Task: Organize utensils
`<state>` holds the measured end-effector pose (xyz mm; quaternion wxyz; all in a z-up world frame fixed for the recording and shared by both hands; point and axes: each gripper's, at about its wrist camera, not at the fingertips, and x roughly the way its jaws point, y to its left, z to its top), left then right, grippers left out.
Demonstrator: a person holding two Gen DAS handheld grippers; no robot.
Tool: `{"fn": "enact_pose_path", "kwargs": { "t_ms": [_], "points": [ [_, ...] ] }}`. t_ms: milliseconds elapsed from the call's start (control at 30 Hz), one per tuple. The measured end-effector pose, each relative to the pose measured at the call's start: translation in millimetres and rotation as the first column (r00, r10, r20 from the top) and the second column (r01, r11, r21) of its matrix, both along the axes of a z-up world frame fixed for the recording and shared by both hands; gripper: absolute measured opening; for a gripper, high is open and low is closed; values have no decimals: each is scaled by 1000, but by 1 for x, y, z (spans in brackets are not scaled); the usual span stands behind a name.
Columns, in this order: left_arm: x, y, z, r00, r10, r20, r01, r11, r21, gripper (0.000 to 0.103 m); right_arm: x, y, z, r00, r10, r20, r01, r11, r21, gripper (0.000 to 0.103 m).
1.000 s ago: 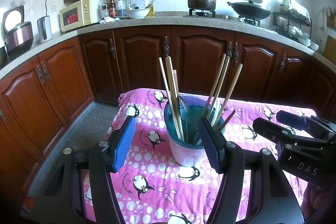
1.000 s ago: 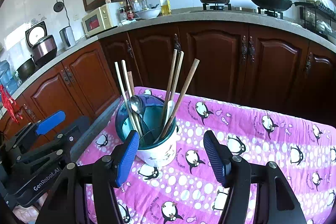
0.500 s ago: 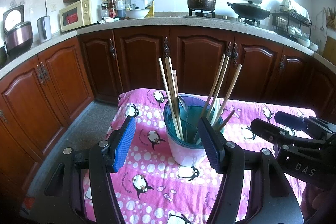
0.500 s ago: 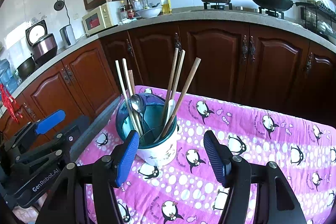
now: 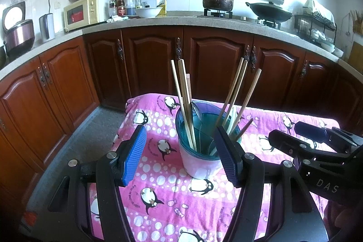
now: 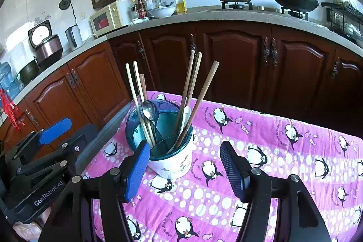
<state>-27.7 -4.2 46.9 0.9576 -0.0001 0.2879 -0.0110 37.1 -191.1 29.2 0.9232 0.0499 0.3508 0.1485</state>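
A white utensil holder with a teal rim [image 5: 199,160] stands on the pink penguin cloth [image 5: 163,196]. It holds several wooden chopsticks [image 5: 185,103], a metal spoon [image 6: 148,109] and a white spoon [image 6: 186,115]. My left gripper [image 5: 181,155] is open and empty, just in front of the holder. My right gripper [image 6: 185,169] is open and empty, close to the holder [image 6: 172,162], with its left pad near the rim. The right gripper also shows in the left wrist view [image 5: 317,151], and the left gripper in the right wrist view [image 6: 40,151].
The cloth-covered table [image 6: 283,151] stands in a kitchen with dark wooden cabinets [image 5: 215,65] behind it. The counter carries a microwave [image 5: 81,11], bottles, a pot [image 5: 217,0] and a wok [image 5: 270,11]. The floor [image 5: 86,142] lies to the left.
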Motion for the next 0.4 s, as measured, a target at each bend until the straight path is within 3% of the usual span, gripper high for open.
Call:
{"fn": "enact_pose_path", "kwargs": {
  "t_ms": [400],
  "points": [
    [0, 3, -6, 1000, -12, -6, 11, 999, -31, 62, 4, -16, -10, 1000, -19, -24, 19, 1000, 11, 62]
  ]
}}
